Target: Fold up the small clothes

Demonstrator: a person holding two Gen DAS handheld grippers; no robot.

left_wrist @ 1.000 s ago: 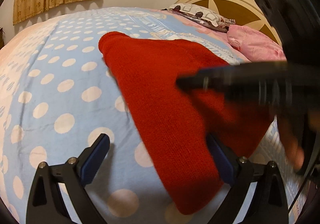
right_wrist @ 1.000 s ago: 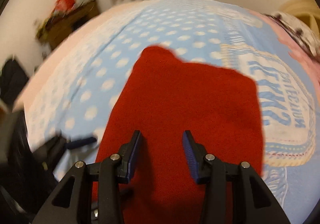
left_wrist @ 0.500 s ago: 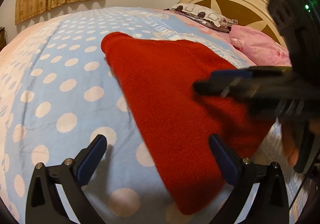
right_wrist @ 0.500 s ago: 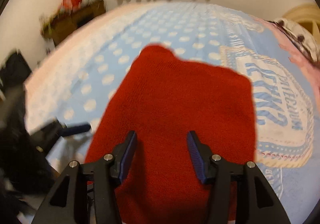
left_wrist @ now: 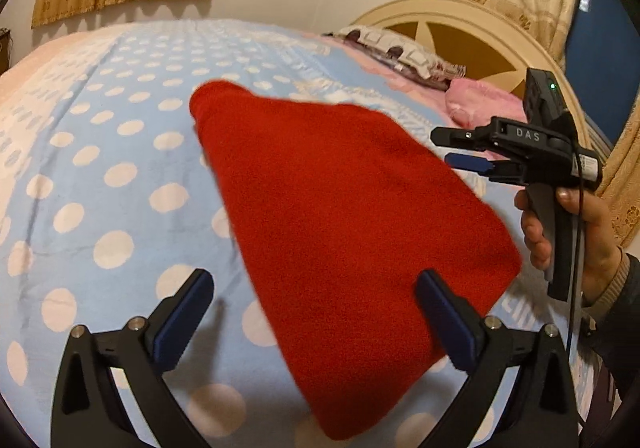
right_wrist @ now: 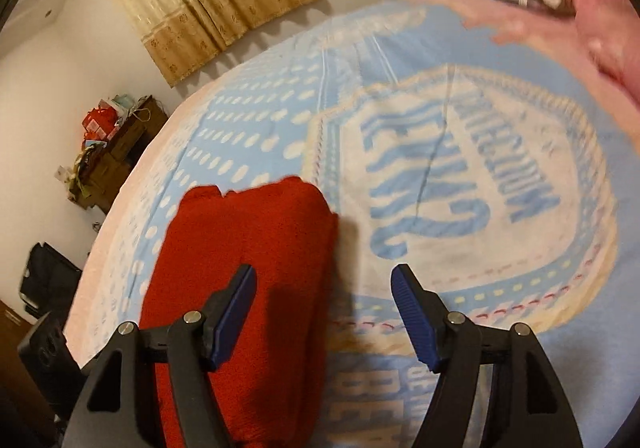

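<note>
Polka-dot bedspread [left_wrist: 100, 176] under red knit [left_wrist: 340, 216]

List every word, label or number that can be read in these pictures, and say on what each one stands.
"DAS": raised letters on the black body of the right tool.
Large blue letters on the cream emblem of the light blue polka-dot bedspread: upside down and blurred, not readable.
White sticker on the right tool's handle: too small to read.
The folded red knitted garment bears no text.

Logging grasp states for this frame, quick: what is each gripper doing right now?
Left gripper: open, holding nothing, hovering over the red garment.
Right gripper: open, holding nothing, raised off the garment's edge.
</note>
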